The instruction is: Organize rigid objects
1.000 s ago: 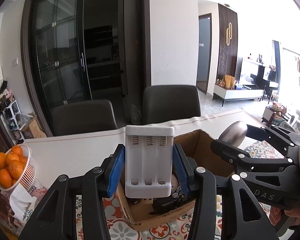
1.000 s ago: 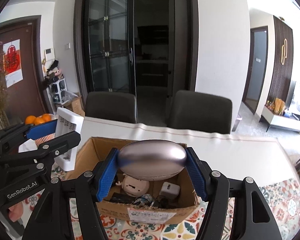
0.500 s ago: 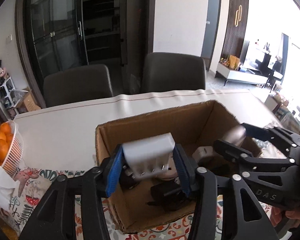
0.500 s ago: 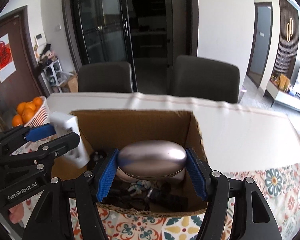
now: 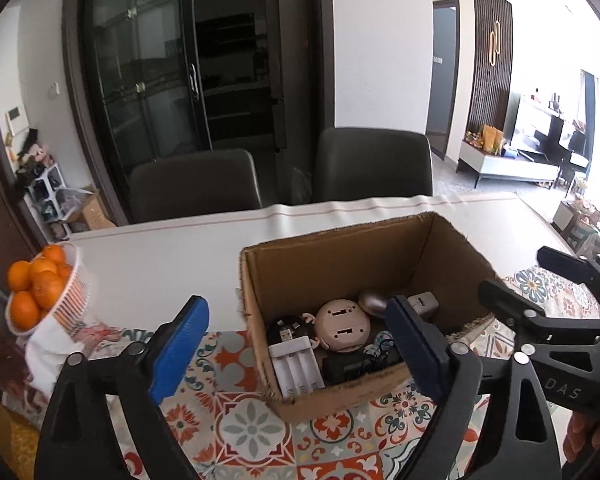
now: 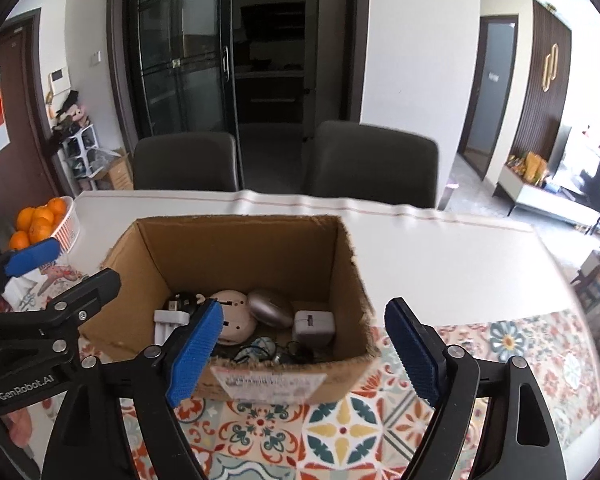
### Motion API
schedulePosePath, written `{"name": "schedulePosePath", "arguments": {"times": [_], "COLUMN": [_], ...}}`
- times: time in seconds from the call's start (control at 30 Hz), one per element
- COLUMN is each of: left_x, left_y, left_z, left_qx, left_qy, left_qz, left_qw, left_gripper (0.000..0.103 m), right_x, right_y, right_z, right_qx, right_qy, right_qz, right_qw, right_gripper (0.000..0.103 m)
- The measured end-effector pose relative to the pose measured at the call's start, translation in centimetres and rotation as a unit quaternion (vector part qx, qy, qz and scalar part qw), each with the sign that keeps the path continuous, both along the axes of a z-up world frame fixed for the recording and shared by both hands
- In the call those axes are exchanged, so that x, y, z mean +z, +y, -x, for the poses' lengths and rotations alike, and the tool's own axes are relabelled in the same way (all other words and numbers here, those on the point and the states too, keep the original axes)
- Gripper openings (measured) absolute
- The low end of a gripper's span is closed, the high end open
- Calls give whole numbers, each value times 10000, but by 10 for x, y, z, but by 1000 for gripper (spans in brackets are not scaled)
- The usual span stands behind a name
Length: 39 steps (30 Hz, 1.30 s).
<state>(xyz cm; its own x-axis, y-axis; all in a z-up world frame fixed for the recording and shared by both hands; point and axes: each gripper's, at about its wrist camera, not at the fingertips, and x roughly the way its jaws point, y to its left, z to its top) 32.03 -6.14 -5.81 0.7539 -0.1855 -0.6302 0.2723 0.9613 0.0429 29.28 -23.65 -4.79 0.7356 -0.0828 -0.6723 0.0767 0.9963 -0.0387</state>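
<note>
An open cardboard box [image 5: 380,256] [image 6: 352,288] stands on the patterned tablecloth. Inside it lie a white battery charger [image 5: 296,368] [image 6: 168,324], a silver oval case [image 6: 270,308] [image 5: 374,302], a round beige gadget [image 5: 342,326] [image 6: 232,316], a small white adapter [image 6: 314,326] and dark cables. My left gripper [image 5: 296,348] hovers over the box's near left corner, its jaws opening with nothing between the pads. My right gripper [image 6: 304,350] hangs above the box's near edge, jaws also opening and empty. Each gripper shows at the side of the other's view.
A white basket of oranges [image 5: 40,292] [image 6: 40,220] sits at the table's left, above a white cloth. Two dark chairs [image 5: 196,184] [image 6: 374,164] stand behind the white table [image 5: 160,264]. Glass cabinet doors fill the background.
Both grippers dipped toward the box and let go: the charger and the silver case dropped from between the pads and now lie inside. Both pairs of jaws spread wide.
</note>
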Motion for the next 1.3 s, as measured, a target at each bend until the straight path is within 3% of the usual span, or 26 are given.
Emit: {"name": "schedulePosePath", "arguments": {"times": [0.13,0.4,0.57,0.87,1.3], "left_x": [15,49,64,80,87], "left_y": [4,14,23,32,36], "left_z": [23,72,103,153,186], "left_qx": [40,201,281,422,437], "left_qy": [-168,-442,-506,-627,-845], "left_qz": [-18,58,299,282,227], "left_qw": [9998,9988,9979,9967,9952], "left_gripper": [102,103,103,103,103], "right_x": [21,57,75,93,105], "right_y": [3,4,6,14,23], "right_z": [27,78,110,157,200], "right_qx": [-126,-322,-387,-376,-343], "right_qy": [-208,-580,-762,-974,-1214], "right_qz": [171,216,87,-103,-32], "right_qw": [9996,9976,9963,9945,9920], "right_gripper": [87,92,94,96,99]}}
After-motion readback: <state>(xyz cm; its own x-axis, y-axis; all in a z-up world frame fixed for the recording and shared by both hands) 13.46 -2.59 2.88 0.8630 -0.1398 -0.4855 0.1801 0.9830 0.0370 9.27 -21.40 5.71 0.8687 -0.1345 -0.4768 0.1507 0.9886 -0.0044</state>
